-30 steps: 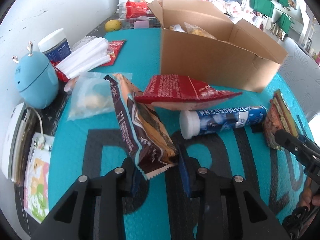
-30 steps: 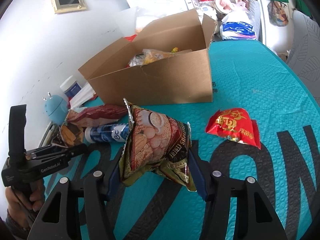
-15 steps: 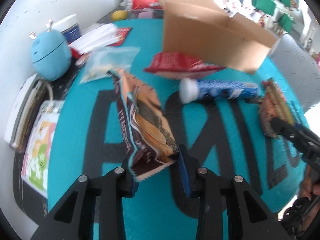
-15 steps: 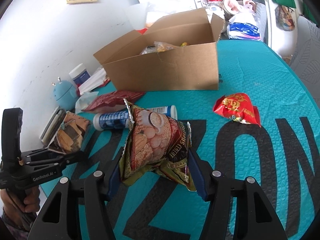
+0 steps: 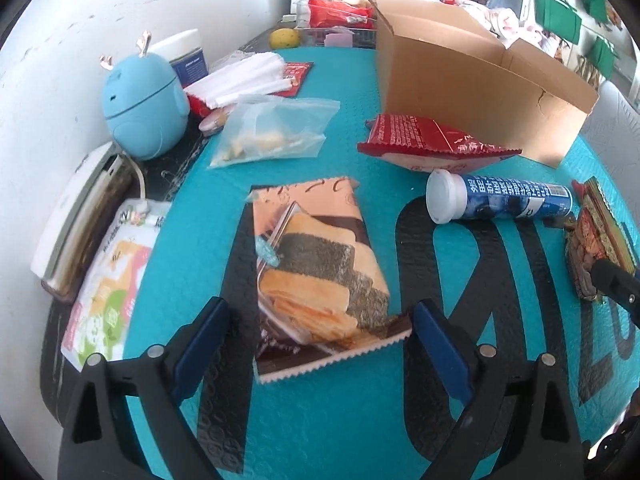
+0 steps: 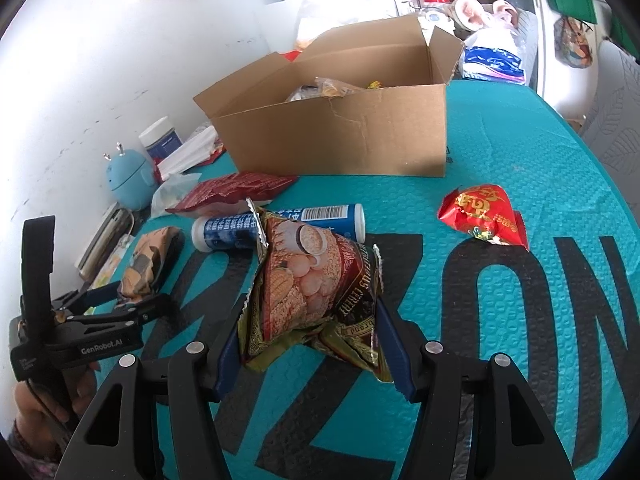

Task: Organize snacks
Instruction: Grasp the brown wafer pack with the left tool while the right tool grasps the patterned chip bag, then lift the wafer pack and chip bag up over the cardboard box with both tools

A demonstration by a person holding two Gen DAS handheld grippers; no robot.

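The desk (image 5: 340, 432) is covered by a teal mat with big black letters. A brown cardboard box (image 6: 340, 132) is seen at the back of it, open at the top, with some snack bags inside.

Just in front of the box a red snack bag (image 5: 432, 142) is laid flat, and beside that a blue tube with a white cap (image 5: 496, 198) is laid on its side. A clear plastic bag (image 5: 272, 132) is seen further left, near a round light blue gadget (image 5: 142, 108) by the wall. A small red packet (image 6: 484, 216) is left alone on the right side of the mat.

The left gripper (image 5: 320, 320) is spread wide; its jaws have just been opening. An orange and brown cracker bag (image 5: 316, 276) is laid flat on the mat between the blue pads, and is not pressed by them.

The right gripper (image 6: 312, 348) is partly closed. A brown and gold cereal snack bag (image 6: 316, 284) is squeezed between its pads and held up above the mat, in front of the box.
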